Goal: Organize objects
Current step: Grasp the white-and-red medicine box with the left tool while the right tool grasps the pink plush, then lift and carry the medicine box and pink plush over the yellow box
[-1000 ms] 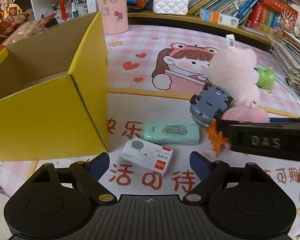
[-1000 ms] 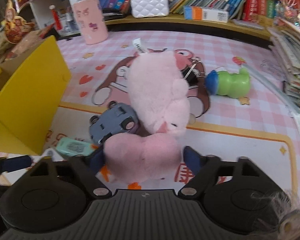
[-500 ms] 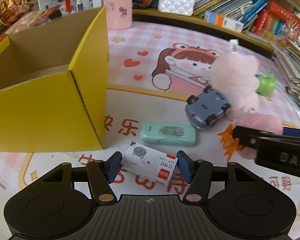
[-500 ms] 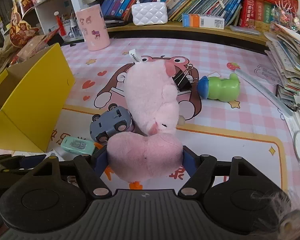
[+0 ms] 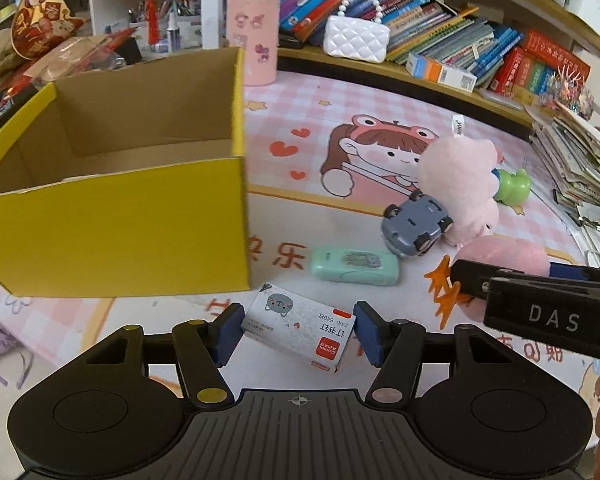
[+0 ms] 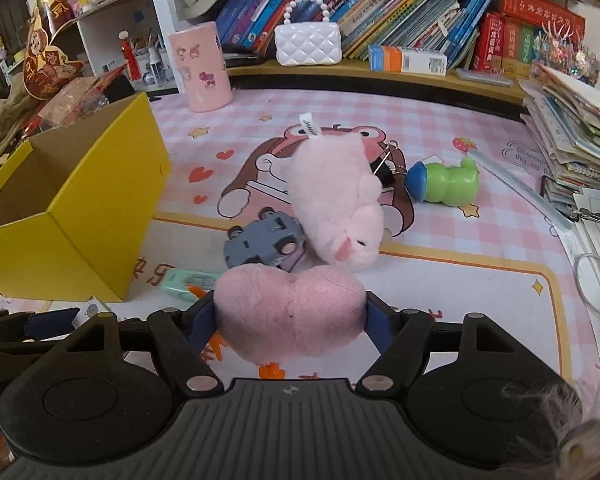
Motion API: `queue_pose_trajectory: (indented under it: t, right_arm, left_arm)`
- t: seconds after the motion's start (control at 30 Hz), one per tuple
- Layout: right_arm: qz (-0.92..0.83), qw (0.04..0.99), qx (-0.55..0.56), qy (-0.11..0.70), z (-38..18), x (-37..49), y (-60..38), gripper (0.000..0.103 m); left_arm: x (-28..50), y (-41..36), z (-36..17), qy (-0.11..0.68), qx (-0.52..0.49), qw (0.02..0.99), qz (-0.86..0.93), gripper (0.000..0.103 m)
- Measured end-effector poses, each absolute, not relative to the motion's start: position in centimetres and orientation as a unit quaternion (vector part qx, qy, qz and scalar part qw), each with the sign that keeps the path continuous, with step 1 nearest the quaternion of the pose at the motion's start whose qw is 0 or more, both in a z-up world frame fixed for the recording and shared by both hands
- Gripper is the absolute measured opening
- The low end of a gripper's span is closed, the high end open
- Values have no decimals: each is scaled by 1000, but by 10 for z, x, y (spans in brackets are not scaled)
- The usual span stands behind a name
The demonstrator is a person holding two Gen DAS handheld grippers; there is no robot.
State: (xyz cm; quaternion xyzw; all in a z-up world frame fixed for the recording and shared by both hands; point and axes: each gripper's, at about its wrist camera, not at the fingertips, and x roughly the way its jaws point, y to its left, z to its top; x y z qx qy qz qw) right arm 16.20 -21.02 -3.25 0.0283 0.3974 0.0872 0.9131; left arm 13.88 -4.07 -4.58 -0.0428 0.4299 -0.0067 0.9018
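Observation:
My left gripper (image 5: 298, 332) is shut on a white staple box (image 5: 300, 326) with a red label, just in front of the open yellow cardboard box (image 5: 112, 224). My right gripper (image 6: 290, 318) is shut on a pink plush heart (image 6: 290, 314), lifted off the mat; it also shows in the left wrist view (image 5: 504, 258). On the mat lie a mint green stapler (image 5: 354, 268), a grey toy car (image 6: 264, 242), a pink plush pig (image 6: 336, 200) and a green toy (image 6: 446, 180).
A pink cup (image 6: 200, 68) and a white quilted purse (image 6: 308, 42) stand at the back by a shelf of books (image 6: 380, 8). A stack of papers (image 6: 572, 128) sits at the right edge. A black binder clip (image 6: 388, 172) lies behind the pig.
My left gripper moved forward and closed on the staple box. My right gripper closed on the plush heart and lifted it, pulling back from the table.

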Motion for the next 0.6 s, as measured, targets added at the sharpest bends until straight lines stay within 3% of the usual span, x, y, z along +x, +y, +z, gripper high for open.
queue_pose_trajectory:
  t: [0.6]
  right_arm:
    - [101,914,13,394,-19,86,-113,72]
  left_arm:
    - [60,65,-27,399,-63,914,24,59]
